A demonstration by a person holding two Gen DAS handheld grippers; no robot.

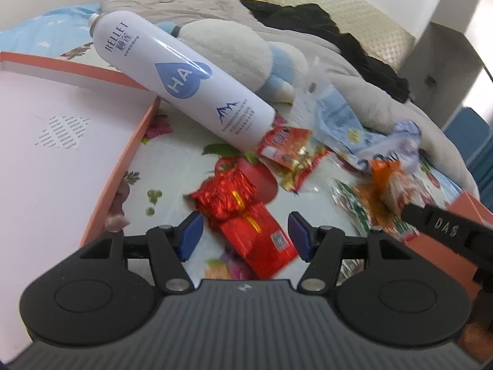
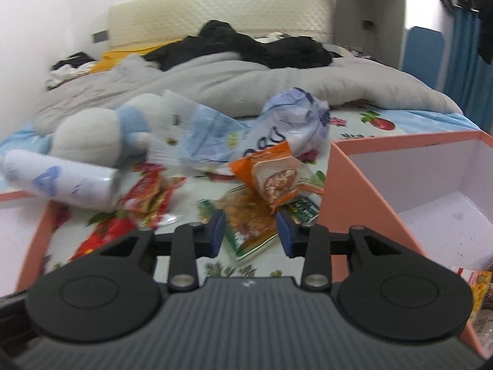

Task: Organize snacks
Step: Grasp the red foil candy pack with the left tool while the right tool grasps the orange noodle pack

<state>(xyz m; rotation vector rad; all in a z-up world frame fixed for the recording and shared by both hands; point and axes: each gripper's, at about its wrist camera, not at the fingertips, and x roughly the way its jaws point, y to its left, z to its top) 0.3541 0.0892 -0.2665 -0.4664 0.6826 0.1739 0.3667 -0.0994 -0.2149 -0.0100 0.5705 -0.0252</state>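
Observation:
Snack packets lie scattered on a fruit-print bedsheet. My left gripper is open, low over two red foil packets; the flat one lies between its blue pads without touching them. A red-and-gold packet lies further ahead. My right gripper is open above a green-and-orange snack bag, and no pad presses on it. An orange packet lies just beyond, partly on that bag. One black finger of the right gripper shows at the right edge of the left wrist view.
A white spray can leans on the rim of a peach box lid at left. An open peach box stands at right with packets inside. A white-and-blue plush toy, crumpled blue-white bags and a grey duvet lie behind.

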